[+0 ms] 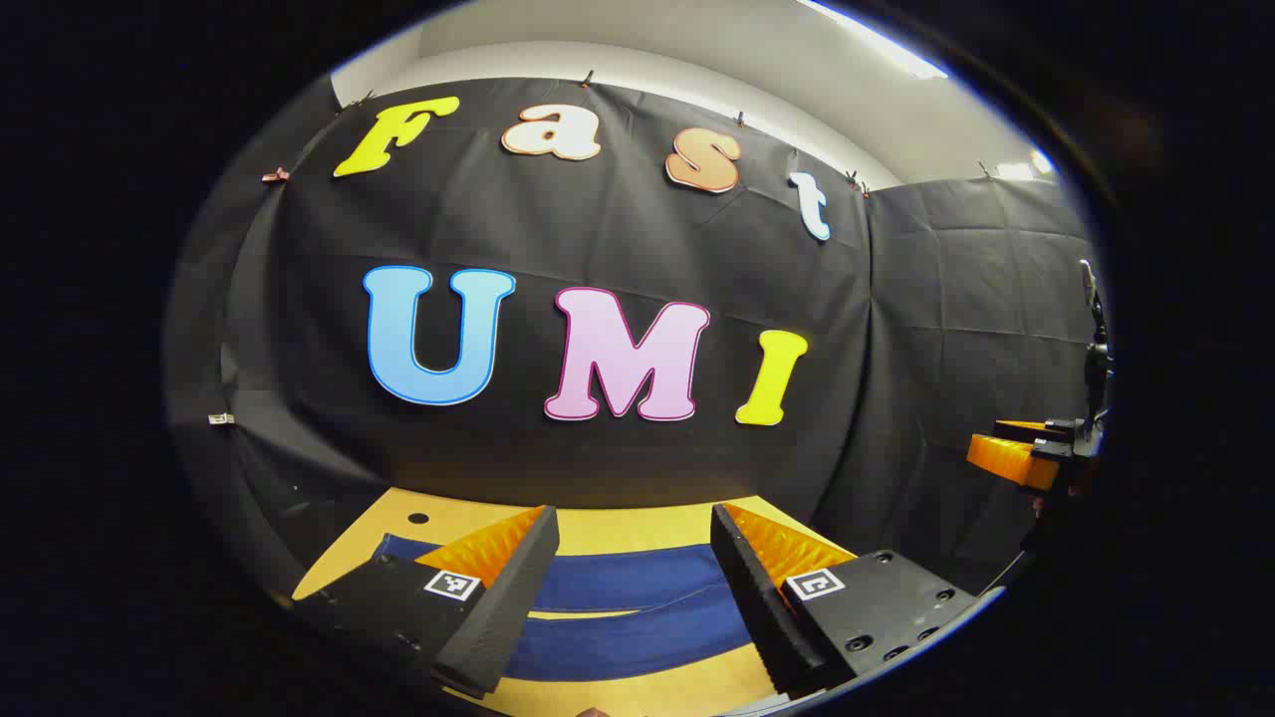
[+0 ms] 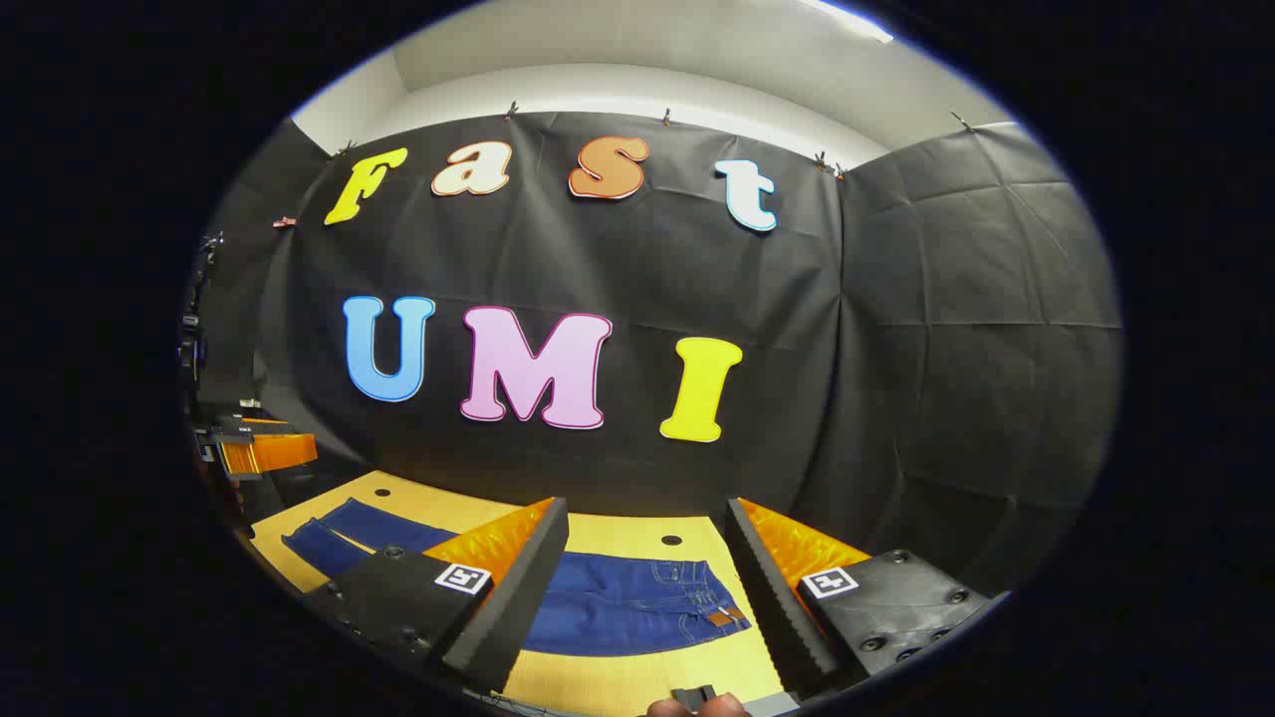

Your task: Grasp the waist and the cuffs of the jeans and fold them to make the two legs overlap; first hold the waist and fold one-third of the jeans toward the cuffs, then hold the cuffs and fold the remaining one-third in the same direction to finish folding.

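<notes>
I'm scanning for anything readable. Low in the left gripper view, a small square black-and-white marker (image 1: 452,585) sits on one finger mount, a matching marker (image 1: 816,585) on the other; they're coded patterns, not words. Low centre in the right gripper view, the jeans' waist patch (image 2: 719,617) is too small to read.

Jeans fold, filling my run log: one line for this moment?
jeans: flat on table, unfolded | left gripper: open, above legs | right gripper: open, above waist

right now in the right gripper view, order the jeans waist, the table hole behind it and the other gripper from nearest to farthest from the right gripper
1. jeans waist, just ahead between the open fingers.
2. table hole, behind the waist.
3. left gripper, far off left.
</notes>
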`<state>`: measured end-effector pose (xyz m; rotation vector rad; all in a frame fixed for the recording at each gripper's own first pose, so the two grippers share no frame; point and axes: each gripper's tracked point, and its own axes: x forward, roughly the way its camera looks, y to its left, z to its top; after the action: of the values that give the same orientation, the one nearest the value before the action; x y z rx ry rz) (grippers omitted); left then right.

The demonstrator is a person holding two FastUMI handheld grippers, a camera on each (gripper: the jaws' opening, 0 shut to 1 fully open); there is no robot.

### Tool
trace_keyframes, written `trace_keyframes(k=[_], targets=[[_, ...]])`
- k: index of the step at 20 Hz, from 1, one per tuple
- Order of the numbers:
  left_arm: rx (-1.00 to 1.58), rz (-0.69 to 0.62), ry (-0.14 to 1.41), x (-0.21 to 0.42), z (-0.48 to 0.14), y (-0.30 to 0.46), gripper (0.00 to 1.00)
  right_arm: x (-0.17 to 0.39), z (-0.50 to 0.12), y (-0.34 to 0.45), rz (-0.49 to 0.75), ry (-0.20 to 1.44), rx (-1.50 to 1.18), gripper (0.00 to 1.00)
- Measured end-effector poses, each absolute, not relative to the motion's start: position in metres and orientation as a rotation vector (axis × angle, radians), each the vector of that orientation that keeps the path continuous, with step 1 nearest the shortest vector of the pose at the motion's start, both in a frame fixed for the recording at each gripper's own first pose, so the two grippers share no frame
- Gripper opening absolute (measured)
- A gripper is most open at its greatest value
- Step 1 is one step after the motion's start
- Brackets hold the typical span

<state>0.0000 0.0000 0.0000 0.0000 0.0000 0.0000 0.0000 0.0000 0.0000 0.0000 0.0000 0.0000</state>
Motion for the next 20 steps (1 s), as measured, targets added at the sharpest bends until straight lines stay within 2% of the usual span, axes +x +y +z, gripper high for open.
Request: trace_keyframes(k=[2, 3, 4, 6, 13, 14, 15, 18, 19, 20], targets=[[-0.007, -0.005, 0.004, 0.0, 0.0, 0.002, 0.96, 0.0, -0.002, 0.002, 0.006, 0.003, -0.006, 1.0], [-0.013, -0.008, 0.003, 0.0, 0.0, 0.002, 0.96, -0.001, -0.003, 0.003, 0.01, 0.005, -0.013, 0.97], [-0.019, -0.017, 0.001, -0.002, 0.0, 0.003, 0.96, -0.001, -0.003, 0.004, 0.015, 0.006, -0.022, 1.0], [-0.036, -0.039, -0.011, -0.004, 0.004, 0.002, 0.96, -0.001, -0.004, 0.005, 0.025, 0.007, -0.034, 0.97], [-0.007, -0.037, -0.024, -0.015, 0.007, 0.015, 0.96, -0.005, -0.002, 0.024, 0.065, -0.008, -0.056, 0.97], [-0.009, -0.033, -0.025, -0.016, 0.006, 0.017, 0.92, -0.005, -0.001, 0.026, 0.068, -0.009, -0.052, 0.97], [-0.011, -0.029, -0.025, -0.018, 0.007, 0.02, 0.96, -0.003, -0.001, 0.029, 0.071, -0.01, -0.049, 0.97], [-0.011, -0.029, -0.027, -0.021, 0.005, 0.027, 0.96, 0.003, -0.007, 0.034, 0.08, -0.007, -0.061, 0.97], [-0.009, -0.026, -0.017, -0.022, 0.001, 0.031, 0.92, 0.006, -0.011, 0.034, 0.087, -0.008, -0.073, 0.97], [-0.009, -0.028, -0.003, -0.022, -0.006, 0.036, 0.95, 0.01, -0.017, 0.033, 0.091, -0.004, -0.094, 0.97]])
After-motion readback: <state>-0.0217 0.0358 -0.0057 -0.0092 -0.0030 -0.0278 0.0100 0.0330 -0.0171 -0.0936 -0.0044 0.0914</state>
